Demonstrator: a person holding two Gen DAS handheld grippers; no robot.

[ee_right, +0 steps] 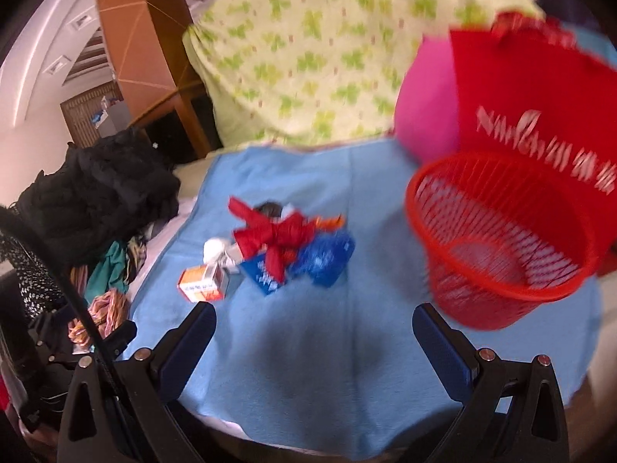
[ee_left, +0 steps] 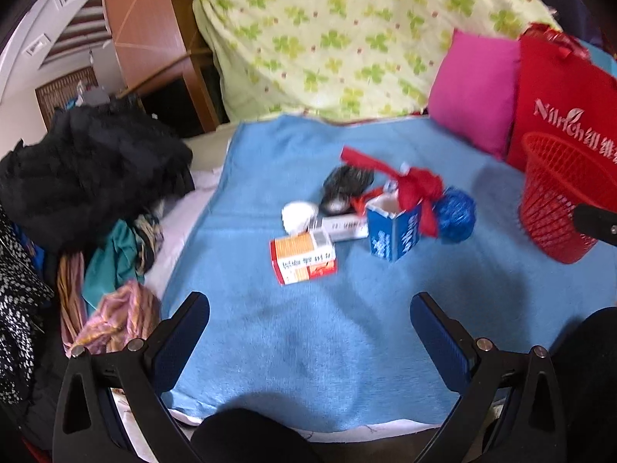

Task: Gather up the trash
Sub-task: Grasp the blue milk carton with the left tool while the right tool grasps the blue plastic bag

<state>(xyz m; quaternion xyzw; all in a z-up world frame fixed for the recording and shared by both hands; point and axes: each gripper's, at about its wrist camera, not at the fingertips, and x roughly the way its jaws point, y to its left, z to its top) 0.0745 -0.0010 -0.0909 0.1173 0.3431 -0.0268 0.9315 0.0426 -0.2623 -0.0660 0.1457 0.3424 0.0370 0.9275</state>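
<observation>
In the left wrist view, the left gripper [ee_left: 309, 318] hovers with jaws apart over the blue blanket [ee_left: 308, 328], the trash pile [ee_left: 370, 212] ahead and the red basket [ee_left: 559, 200] at right. In the right wrist view, the right gripper [ee_right: 314, 330] has jaws apart too, the basket [ee_right: 501, 239] near its right side.

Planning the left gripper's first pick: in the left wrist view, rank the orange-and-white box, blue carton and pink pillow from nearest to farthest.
1. orange-and-white box, ahead of the left gripper, nearest.
2. blue carton, slightly farther, right of centre.
3. pink pillow, far right, at the back.
</observation>
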